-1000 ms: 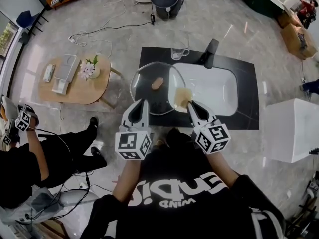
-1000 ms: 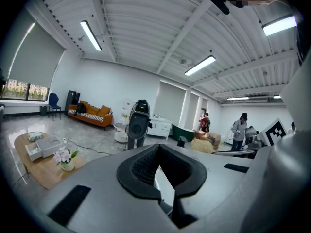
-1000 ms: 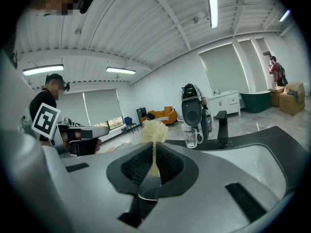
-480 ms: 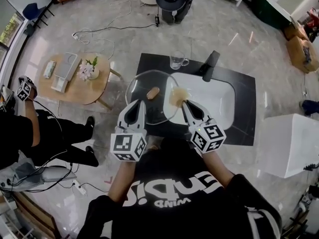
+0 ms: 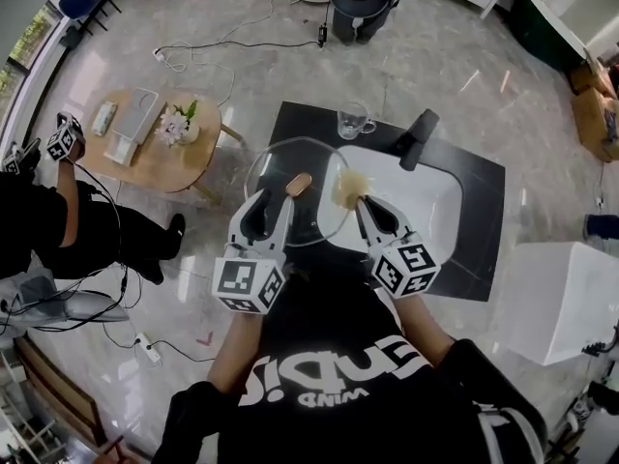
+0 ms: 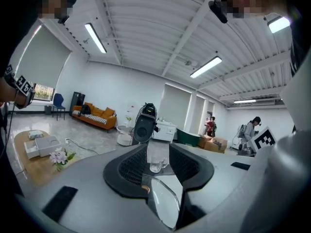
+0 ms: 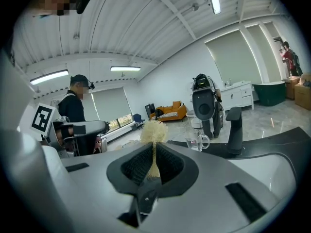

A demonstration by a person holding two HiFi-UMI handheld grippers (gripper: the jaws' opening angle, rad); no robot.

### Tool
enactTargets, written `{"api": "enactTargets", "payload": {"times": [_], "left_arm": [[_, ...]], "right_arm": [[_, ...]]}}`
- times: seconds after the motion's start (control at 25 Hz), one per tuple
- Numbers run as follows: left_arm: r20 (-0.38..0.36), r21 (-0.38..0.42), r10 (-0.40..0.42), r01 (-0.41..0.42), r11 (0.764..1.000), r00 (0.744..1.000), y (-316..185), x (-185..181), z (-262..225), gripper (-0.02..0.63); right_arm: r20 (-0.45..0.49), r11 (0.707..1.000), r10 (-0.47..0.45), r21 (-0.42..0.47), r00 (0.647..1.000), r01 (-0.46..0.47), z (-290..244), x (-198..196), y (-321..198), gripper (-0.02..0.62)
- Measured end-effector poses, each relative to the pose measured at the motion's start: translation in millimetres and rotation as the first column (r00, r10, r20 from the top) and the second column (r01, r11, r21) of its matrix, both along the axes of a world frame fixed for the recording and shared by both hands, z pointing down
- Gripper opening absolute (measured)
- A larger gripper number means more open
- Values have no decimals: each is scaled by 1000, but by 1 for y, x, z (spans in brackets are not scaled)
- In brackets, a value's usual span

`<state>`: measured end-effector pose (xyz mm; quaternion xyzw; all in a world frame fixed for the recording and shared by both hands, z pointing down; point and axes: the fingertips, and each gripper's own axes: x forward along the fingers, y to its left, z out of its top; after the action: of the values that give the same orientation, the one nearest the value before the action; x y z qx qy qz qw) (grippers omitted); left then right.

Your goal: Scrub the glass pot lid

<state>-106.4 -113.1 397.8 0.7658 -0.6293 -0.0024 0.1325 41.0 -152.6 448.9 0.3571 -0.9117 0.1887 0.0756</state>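
Note:
The round glass pot lid (image 5: 290,158) with a brown knob (image 5: 298,184) sits over the black counter's left part, beside the sink. My left gripper (image 5: 268,209) is at the lid's near rim. Its jaws are opening: in the left gripper view the lid's edge (image 6: 164,205) lies in the gap between them (image 6: 158,166), and the pads stand off it. My right gripper (image 5: 366,206) is shut on a pale yellow fibrous scrub pad (image 5: 350,188), which rests against the lid's right edge. In the right gripper view the pad (image 7: 154,131) sticks up from the pinched jaws (image 7: 153,161).
A white sink (image 5: 416,187) is set in the black counter (image 5: 479,249), with a black faucet (image 5: 419,126) and a glass cup (image 5: 352,122) behind it. A round wooden table (image 5: 145,153) stands to the left, near a seated person. A white block (image 5: 571,288) is at the right.
My left gripper's jaws have spread apart at the lid's rim. The right gripper and scrub pad stay at the lid's right edge. The head view has shifted slightly.

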Motion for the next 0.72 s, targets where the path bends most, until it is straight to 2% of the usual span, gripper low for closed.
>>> {"api": "enactTargets", "payload": {"times": [0.16,0.4,0.72], "left_arm": [[20,-21,37,-36,999,999,-4,-3,7,146],[106,-105,141,-130,986,984,-17,-5,34,146],[167,-236,287,-244,941,943,-38,3,94,149]], "right_arm": [[-18,1000,-6,-5,1000,6,6,-8,0,25],[-22,999,53,-5,998,-54,7,-11,-7,25],[-16,992,122,8,992,-122,2,-6,-17,25]]}}
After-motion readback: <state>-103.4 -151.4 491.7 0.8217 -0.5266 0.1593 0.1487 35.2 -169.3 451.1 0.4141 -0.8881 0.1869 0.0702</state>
